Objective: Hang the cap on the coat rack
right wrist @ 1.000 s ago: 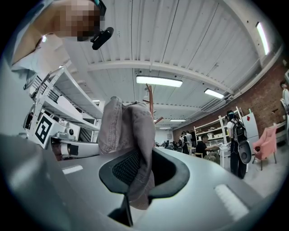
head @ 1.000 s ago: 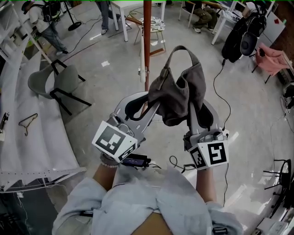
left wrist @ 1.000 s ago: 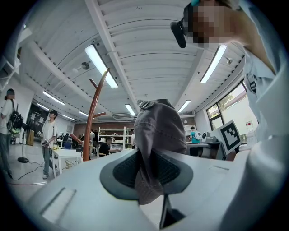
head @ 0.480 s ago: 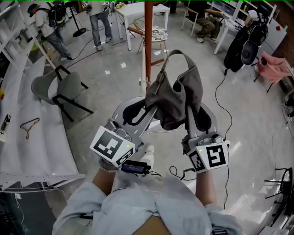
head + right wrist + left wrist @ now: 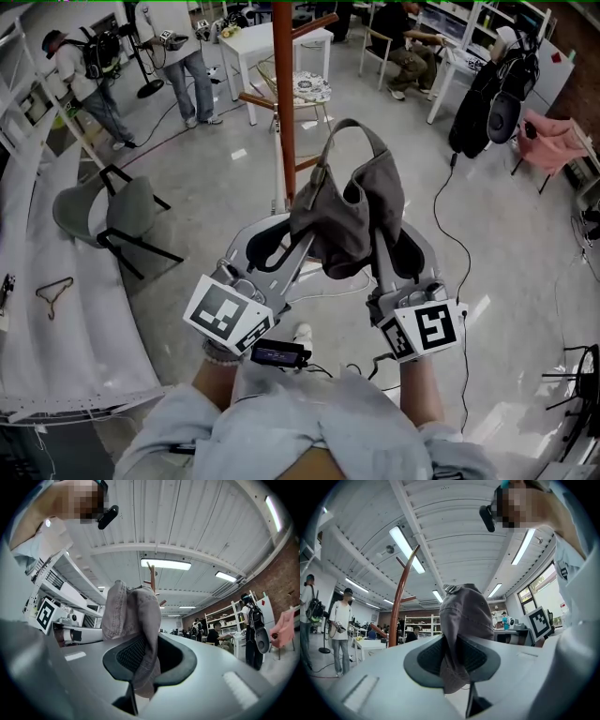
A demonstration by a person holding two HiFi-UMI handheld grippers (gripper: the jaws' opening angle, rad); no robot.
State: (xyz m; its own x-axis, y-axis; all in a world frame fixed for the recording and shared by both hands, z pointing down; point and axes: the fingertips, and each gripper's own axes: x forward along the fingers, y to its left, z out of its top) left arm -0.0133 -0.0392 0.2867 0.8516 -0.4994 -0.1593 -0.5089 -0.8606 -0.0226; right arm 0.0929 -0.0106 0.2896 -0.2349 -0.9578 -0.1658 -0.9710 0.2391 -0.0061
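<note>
The cap, grey and crumpled with its back strap arching upward, hangs in the air between the two grippers, over the pale floor in front of the person. At the far left of the head view a wire hanger lies on a white surface, and a grey chair stands just beyond it. Further in, the brown coat rack rises in front of a white table; the cap's left edge sits close beside its pole, near a low peg, and contact there cannot be made out. The left gripper reaches up from the lower left, and in its own view its jaws are closed narrowly on a fold of the cap, the cloth pinched between the dark pads of the left gripper, with the coat rack to the left behind. The right gripper comes up on the other side; its view shows the jaws likewise clamped on a fold of the cap, cloth spilling below the right gripper, the coat rack just over the fabric. At the far right a black bag stands upright.
</note>
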